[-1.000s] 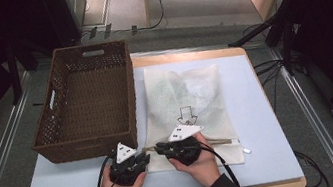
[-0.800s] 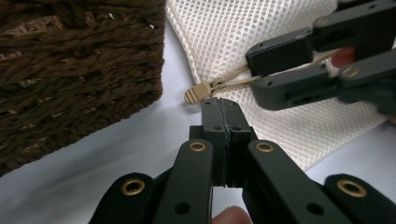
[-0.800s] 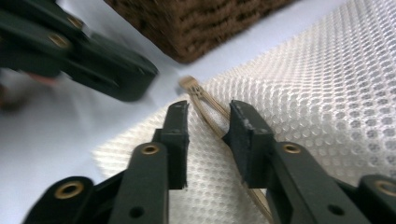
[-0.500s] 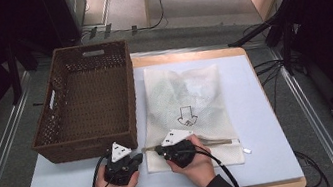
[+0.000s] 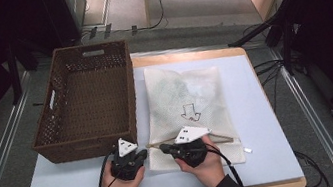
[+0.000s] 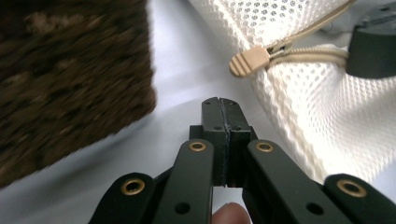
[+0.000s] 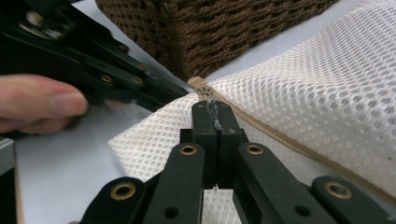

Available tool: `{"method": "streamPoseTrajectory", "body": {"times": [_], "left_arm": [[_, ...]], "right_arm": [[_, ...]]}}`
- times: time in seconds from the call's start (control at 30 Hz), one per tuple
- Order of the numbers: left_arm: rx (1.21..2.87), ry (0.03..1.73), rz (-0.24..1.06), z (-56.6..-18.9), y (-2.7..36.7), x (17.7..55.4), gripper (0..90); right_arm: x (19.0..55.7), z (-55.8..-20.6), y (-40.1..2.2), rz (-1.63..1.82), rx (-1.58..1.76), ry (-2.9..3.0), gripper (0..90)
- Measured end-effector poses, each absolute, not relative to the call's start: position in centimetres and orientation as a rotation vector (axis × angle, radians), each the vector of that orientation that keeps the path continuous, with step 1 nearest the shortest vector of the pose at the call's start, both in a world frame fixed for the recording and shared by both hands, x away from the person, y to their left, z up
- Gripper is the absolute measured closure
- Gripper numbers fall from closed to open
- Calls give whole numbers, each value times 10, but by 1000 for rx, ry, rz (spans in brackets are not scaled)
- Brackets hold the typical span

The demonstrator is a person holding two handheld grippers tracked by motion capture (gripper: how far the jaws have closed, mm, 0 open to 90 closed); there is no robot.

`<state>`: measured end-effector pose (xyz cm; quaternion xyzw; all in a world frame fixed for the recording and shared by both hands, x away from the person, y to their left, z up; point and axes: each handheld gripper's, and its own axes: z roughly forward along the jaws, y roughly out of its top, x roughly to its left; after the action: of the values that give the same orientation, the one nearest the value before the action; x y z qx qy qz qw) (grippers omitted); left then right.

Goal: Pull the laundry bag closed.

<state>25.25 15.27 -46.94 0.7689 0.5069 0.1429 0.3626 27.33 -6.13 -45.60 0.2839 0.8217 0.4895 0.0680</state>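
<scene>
At the near edge of a pale blue surface (image 5: 266,158), a person works on a white mesh zip bag (image 5: 191,99) lying flat beside a brown wicker basket (image 5: 88,106), which sits at about nine o'clock from the bag. The left gripper (image 6: 223,103), its jaws clenched on nothing, hovers over bare surface between the basket's near corner and the bag's near left corner; the tan zipper pull (image 6: 250,60) lies at about one o'clock from its tips, apart from them. The right gripper (image 7: 213,108), also clenched, rests on the mesh along the zipper line, with the pull just beyond its tips; whether it pinches any fabric cannot be told.

Judged from this, the step in hand is taking hold of the zipper. To do it well, the left gripper would need to open and close squarely on the pull's ribbed tab, while the right pins the mesh close behind so the bag does not bunch or slide.

No brand or writing is legible; the bag bears only an outlined downward arrow (image 5: 190,111).
</scene>
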Motion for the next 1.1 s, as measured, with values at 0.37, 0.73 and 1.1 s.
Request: {"method": "streamPoseTrajectory", "body": {"times": [0.37,0.73,1.1], "left_arm": [[1863,1205,455,-458,140,252,900],[1866,1220,295,-459,154,245,664],[1878,1221,183,-469,150,251,718]], "right_arm": [[274,-469,-62,1439,909,2518,900],[276,-471,-61,1430,941,2502,900],[277,-468,-65,1454,942,2479,900]]}}
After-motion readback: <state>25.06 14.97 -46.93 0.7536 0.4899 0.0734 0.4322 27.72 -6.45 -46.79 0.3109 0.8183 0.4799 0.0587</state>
